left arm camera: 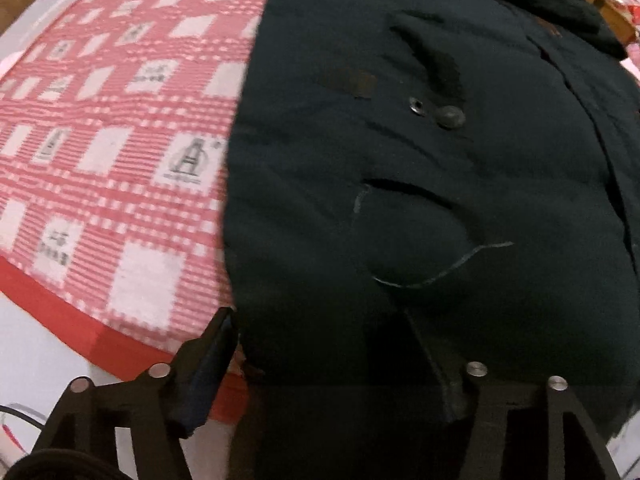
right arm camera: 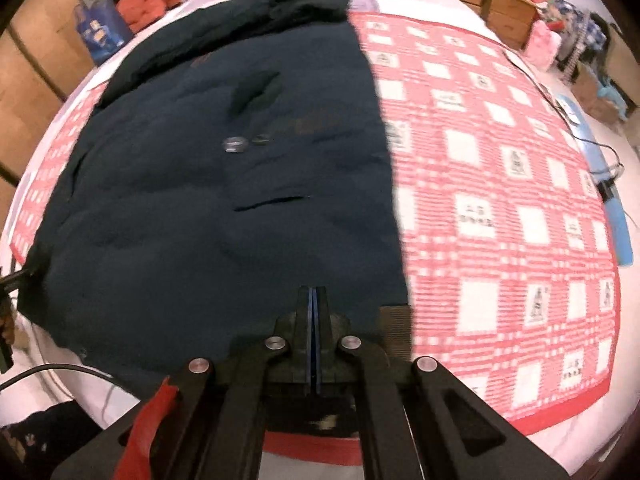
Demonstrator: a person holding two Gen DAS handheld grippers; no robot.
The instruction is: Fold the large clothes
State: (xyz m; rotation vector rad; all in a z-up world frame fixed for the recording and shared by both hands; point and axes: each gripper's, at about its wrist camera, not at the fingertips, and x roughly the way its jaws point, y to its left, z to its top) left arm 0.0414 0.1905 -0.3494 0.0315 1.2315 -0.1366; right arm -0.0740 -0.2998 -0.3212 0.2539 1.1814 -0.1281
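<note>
Left wrist view: a dark jacket (left arm camera: 420,184) fills the frame from 12 to 5 o'clock on a red check cloth (left arm camera: 112,128); the left gripper (left arm camera: 352,344) straddles its near hem, apparently clear.

Right wrist view: the right gripper (right arm camera: 313,300), clenched at 6 o'clock with no cloth plainly caught. Sides look folded in; crosswise fold remains.
</note>
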